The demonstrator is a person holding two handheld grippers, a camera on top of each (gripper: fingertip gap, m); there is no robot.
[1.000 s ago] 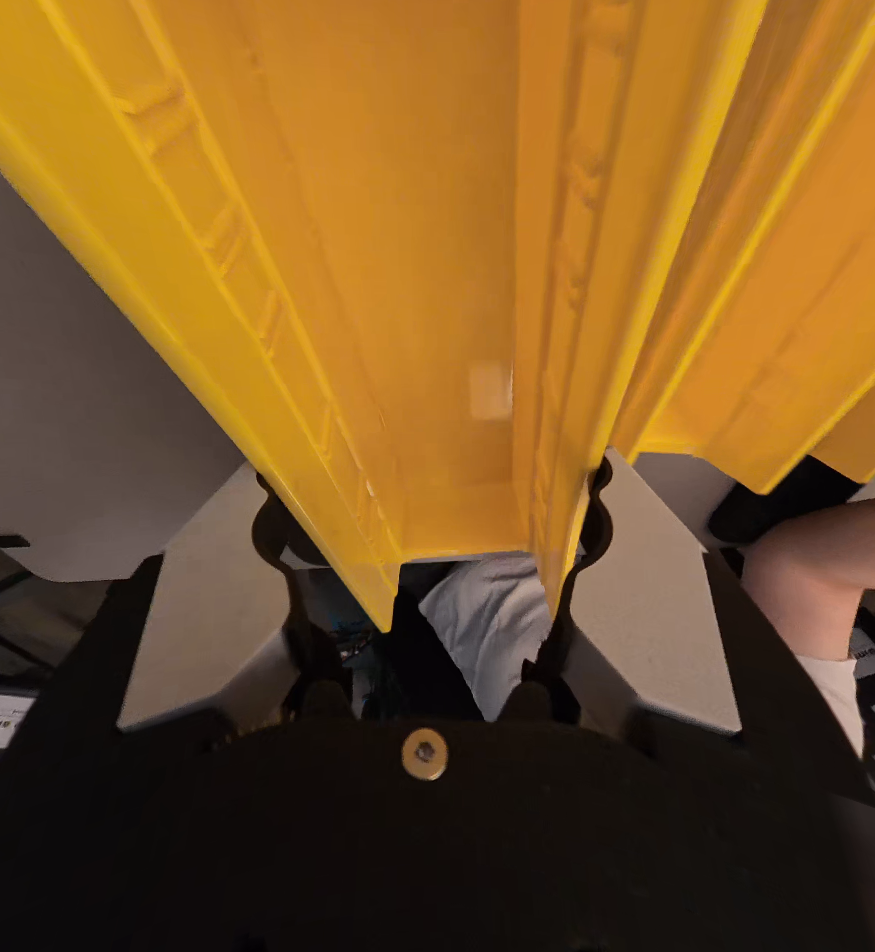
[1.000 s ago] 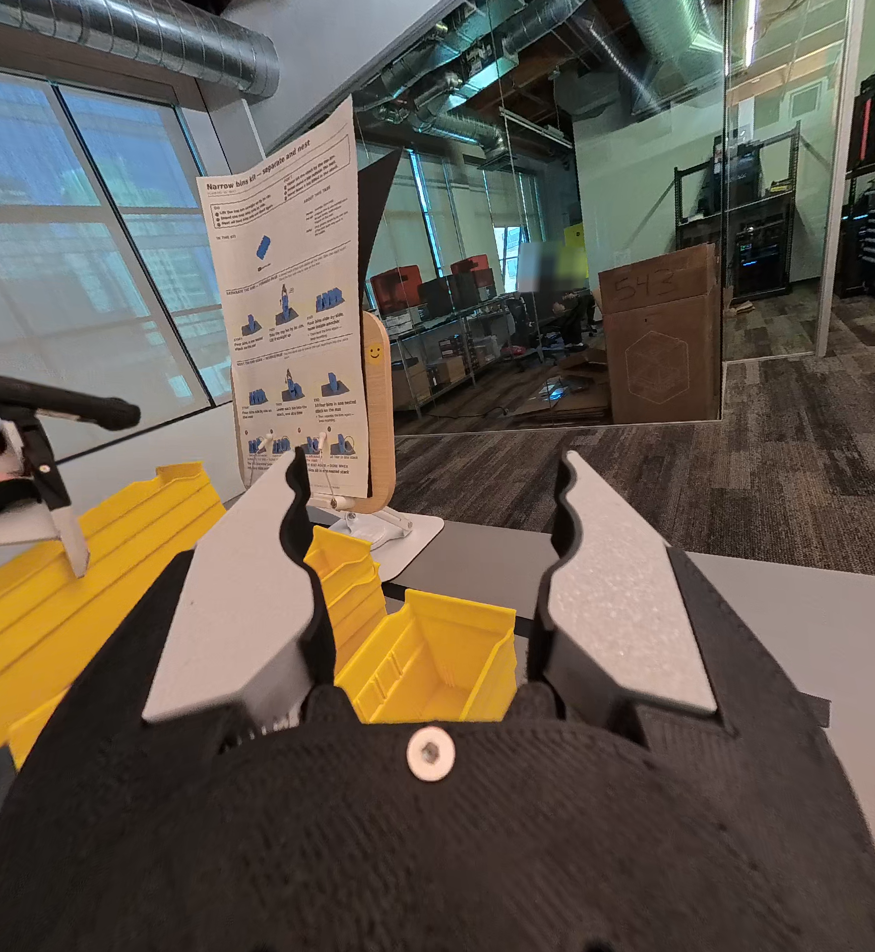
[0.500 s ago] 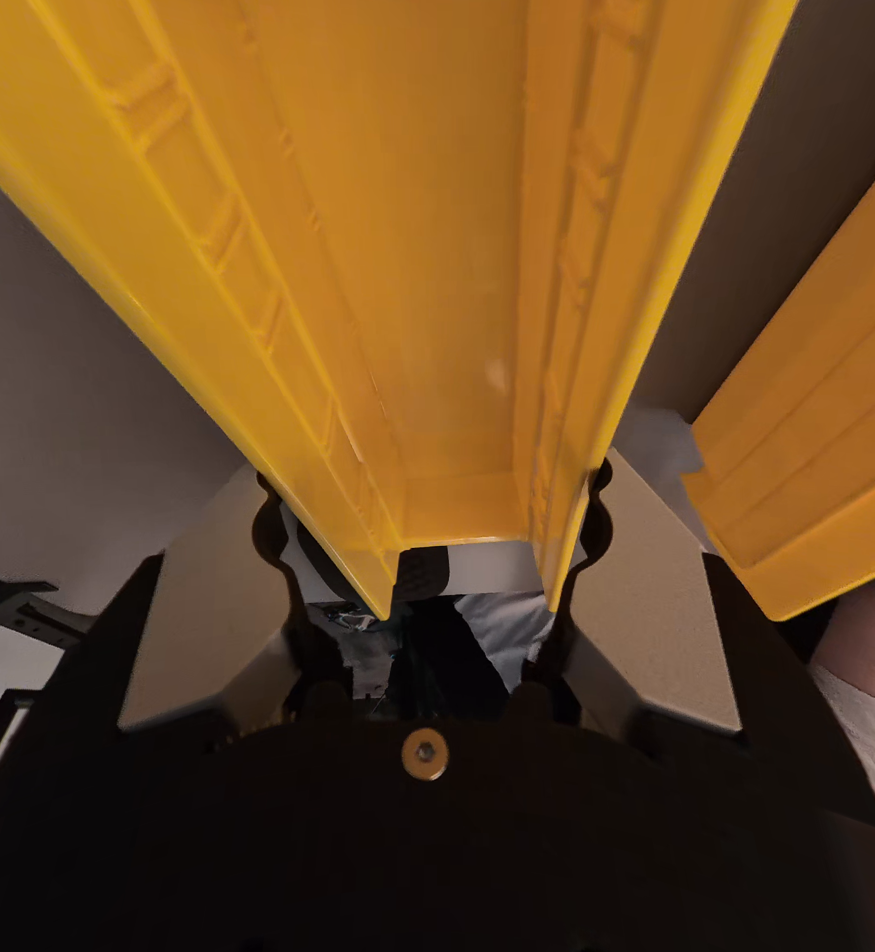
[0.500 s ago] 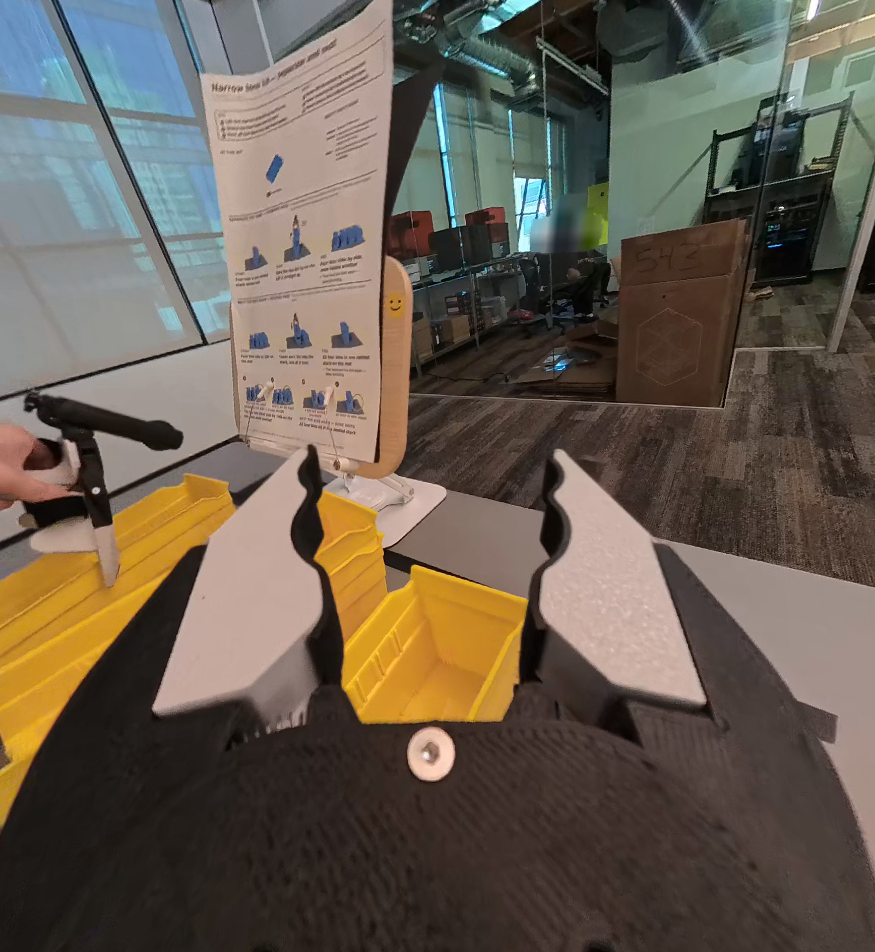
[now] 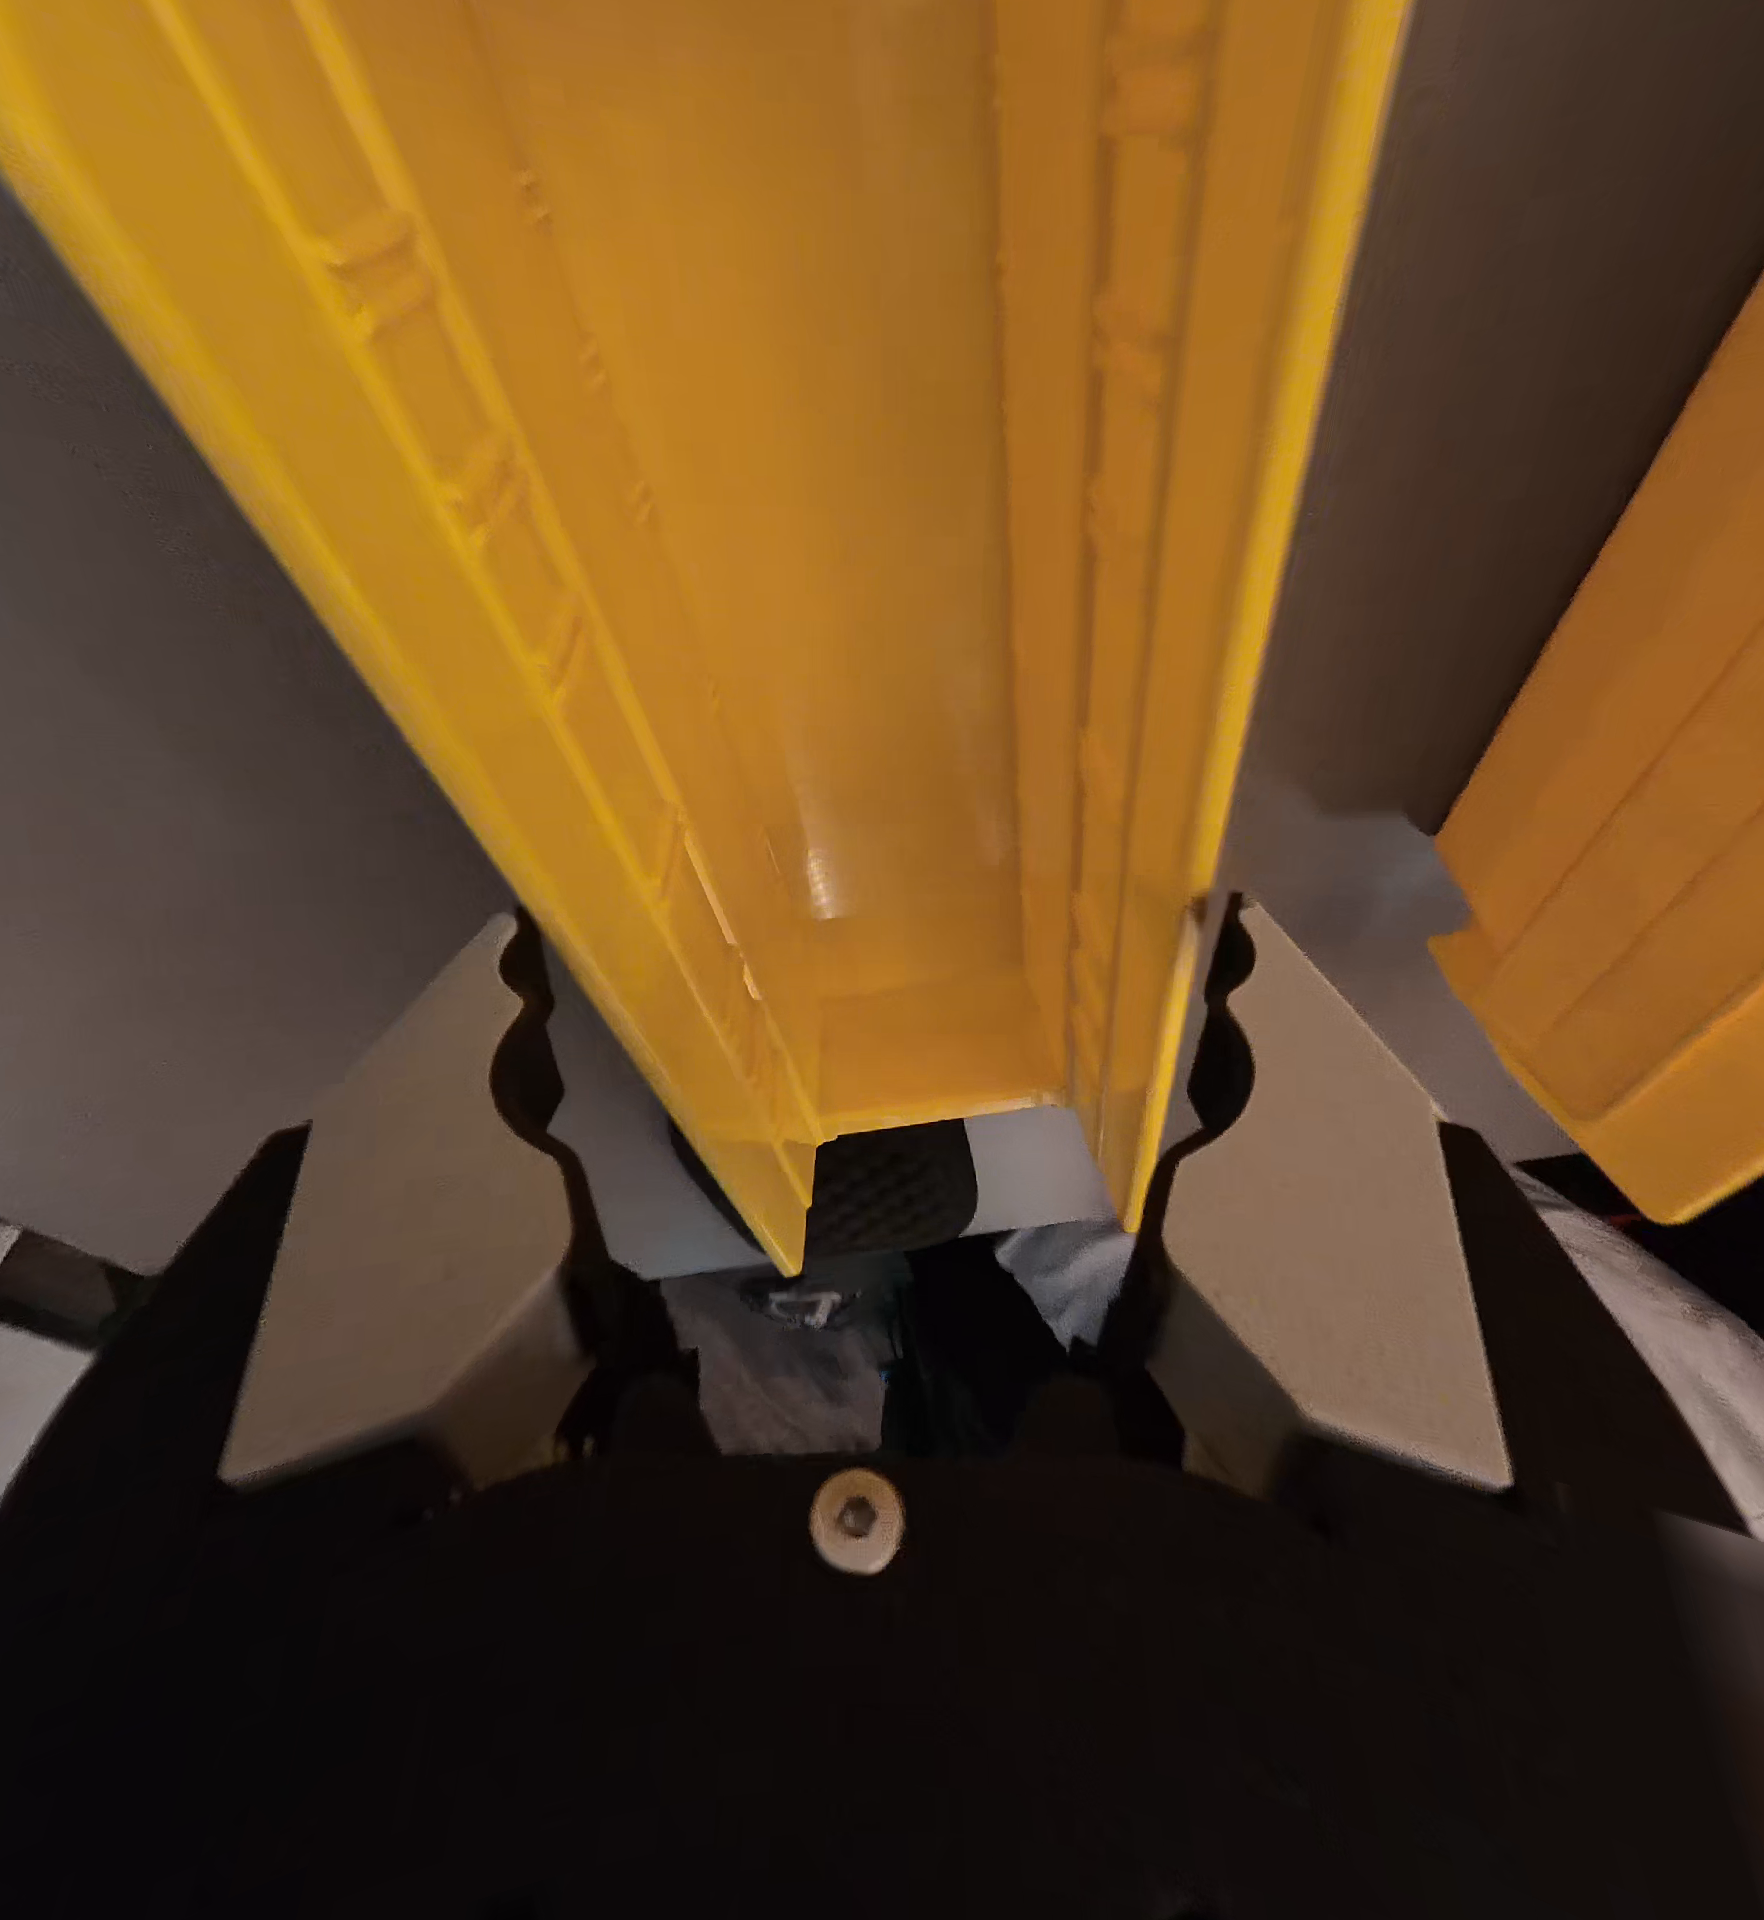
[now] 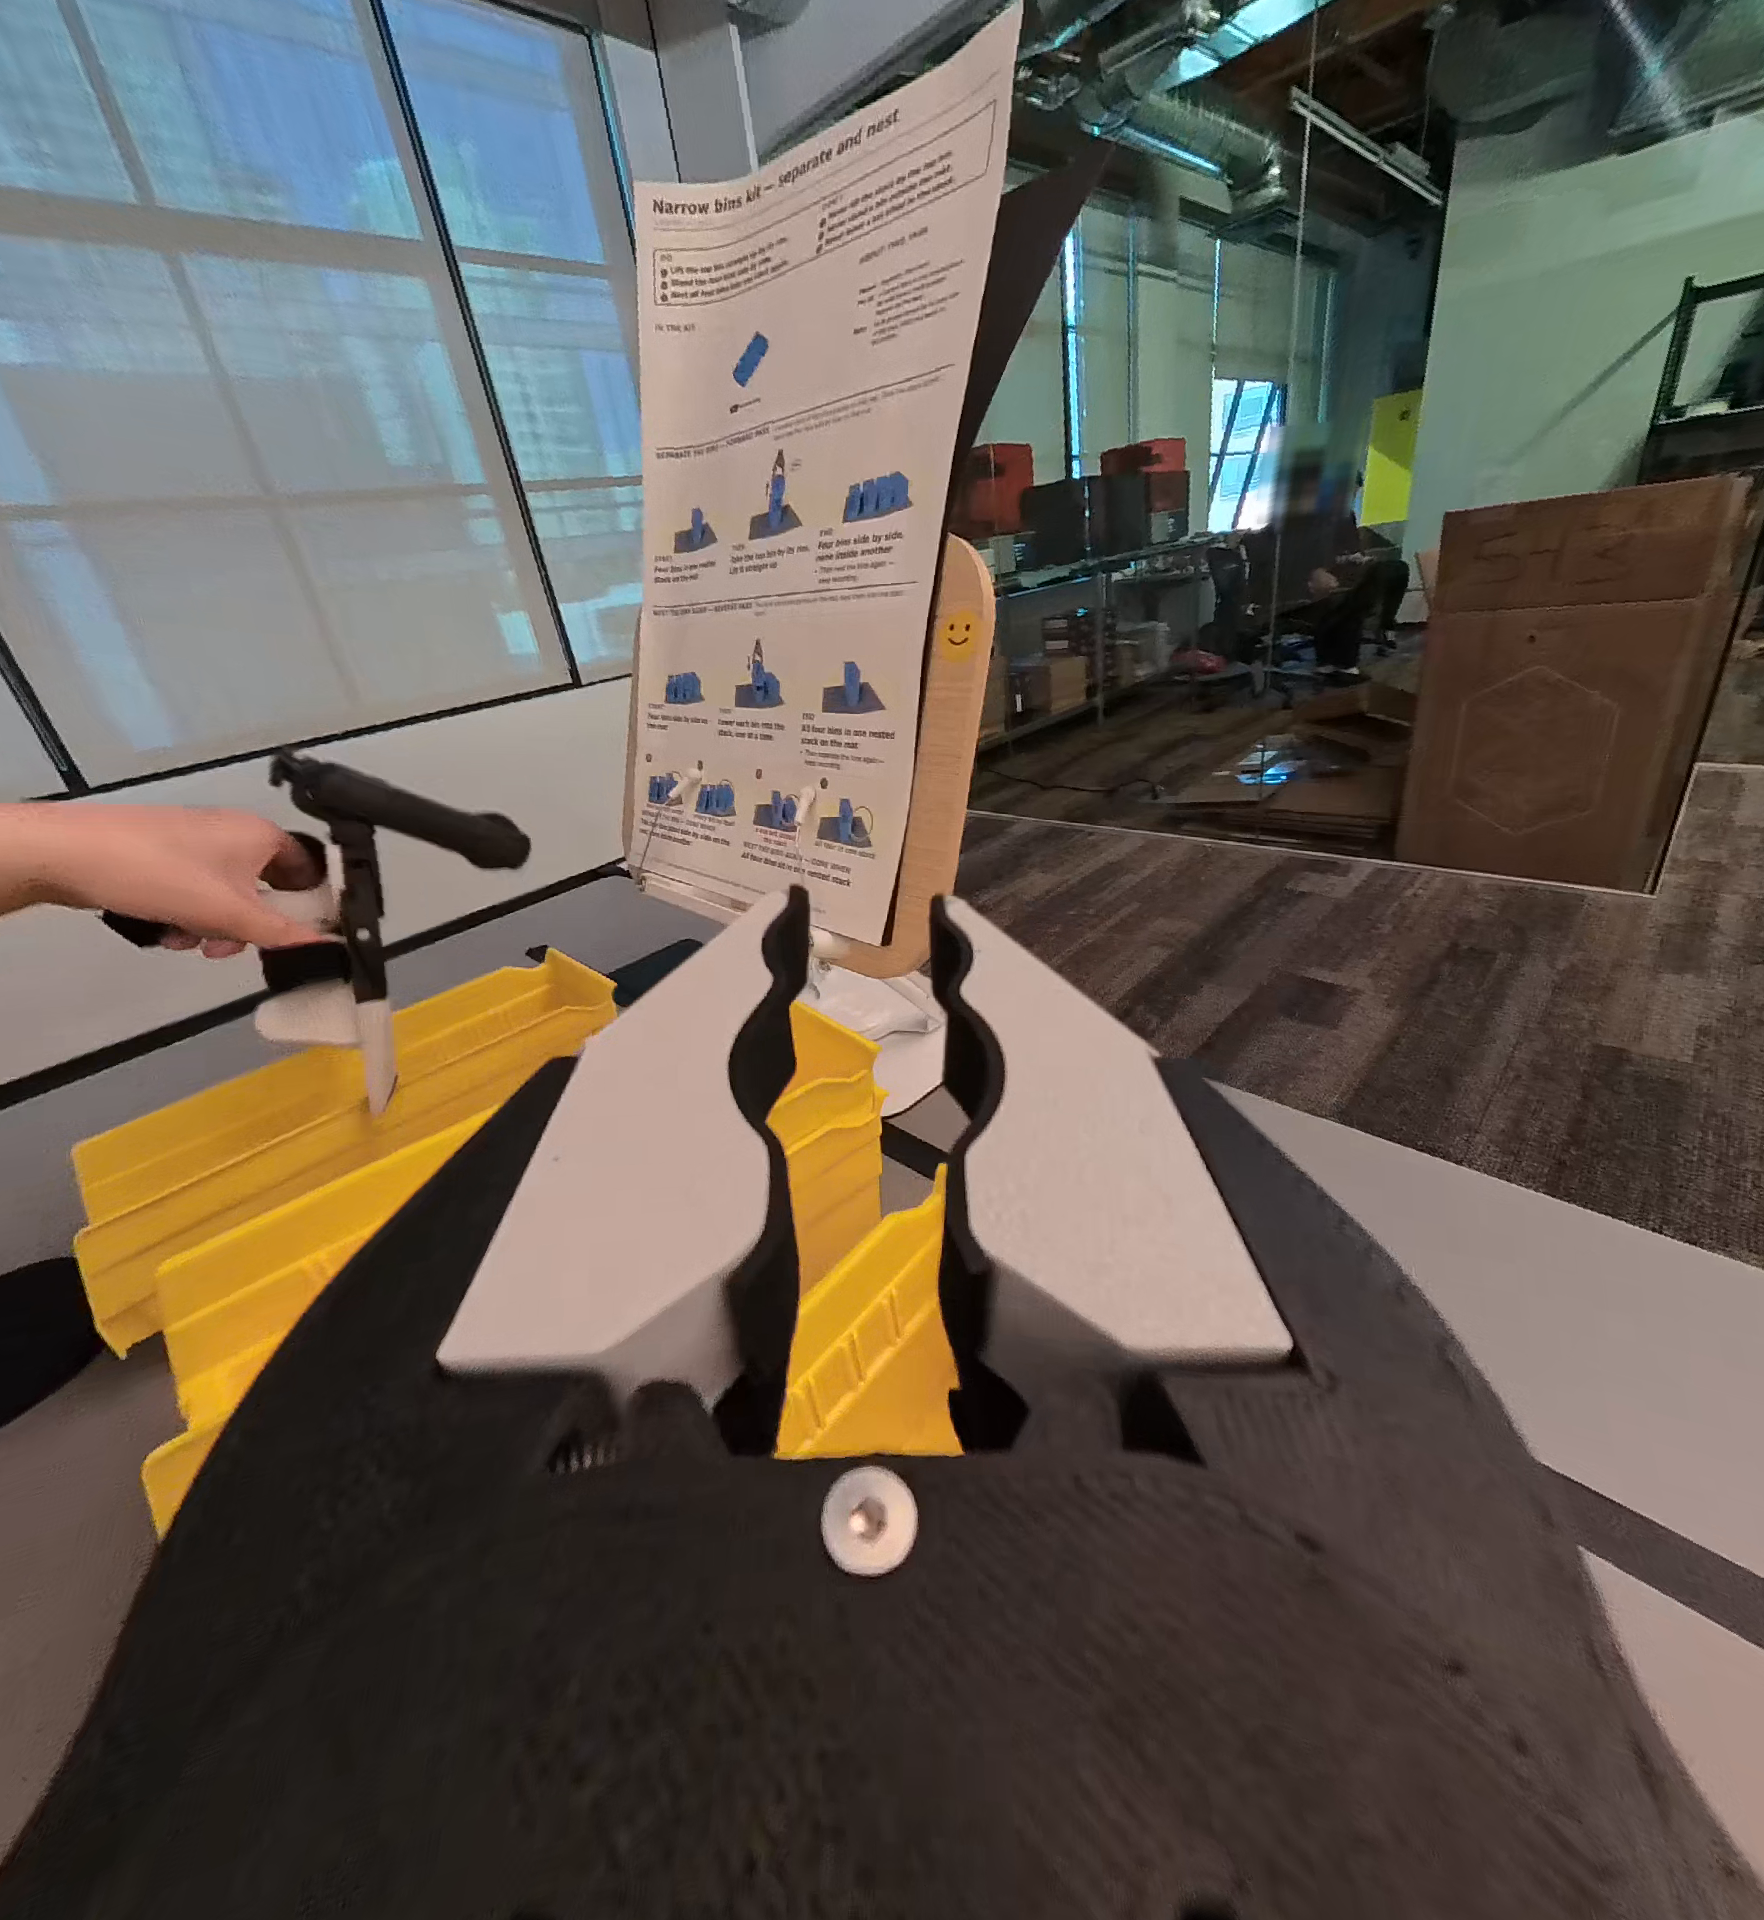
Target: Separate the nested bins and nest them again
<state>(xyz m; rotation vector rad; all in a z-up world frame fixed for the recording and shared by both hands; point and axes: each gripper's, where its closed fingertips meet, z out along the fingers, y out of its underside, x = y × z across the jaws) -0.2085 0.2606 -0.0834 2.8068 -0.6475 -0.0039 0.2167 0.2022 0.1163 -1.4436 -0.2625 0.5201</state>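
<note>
**Q:** What has moved since the earlier frames?

**A:** The right tongs (image 6: 867, 899) have narrowed. Half a second ago they stood wide apart; the two fingers now stand close together with a slim slot between them. In the left wrist view, the neighbouring bin (image 5: 1636, 831) has drifted further from the long yellow bin (image 5: 857, 520).

**Q:** State of the right tongs?

**A:** Released. The side wall of the near yellow bin (image 6: 867, 1340) rises into the slot. Its rim lies against the right-hand finger, possibly touching it, and clear space shows between it and the other finger.

**Q:** State of the left tongs (image 5: 873, 909)?

**A:** Released, spread wide. The long yellow bin sits between the fingers. Its right rim is just beside one pad (image 5: 1221, 997). A visible gap separates its left wall from the other pad.

**Q:** Where are the bins?

**A:** All are on the grey counter (image 6: 1480, 1299). In the right wrist view, the long yellow bin lies at the left, with a hand (image 6: 130, 873) holding the left tongs over it, one fingertip lowered inside. A stack of yellow bins (image 6: 826, 1101) stands behind the near yellow bin, in front of the instruction sheet (image 6: 805, 468) on its stand.
</note>
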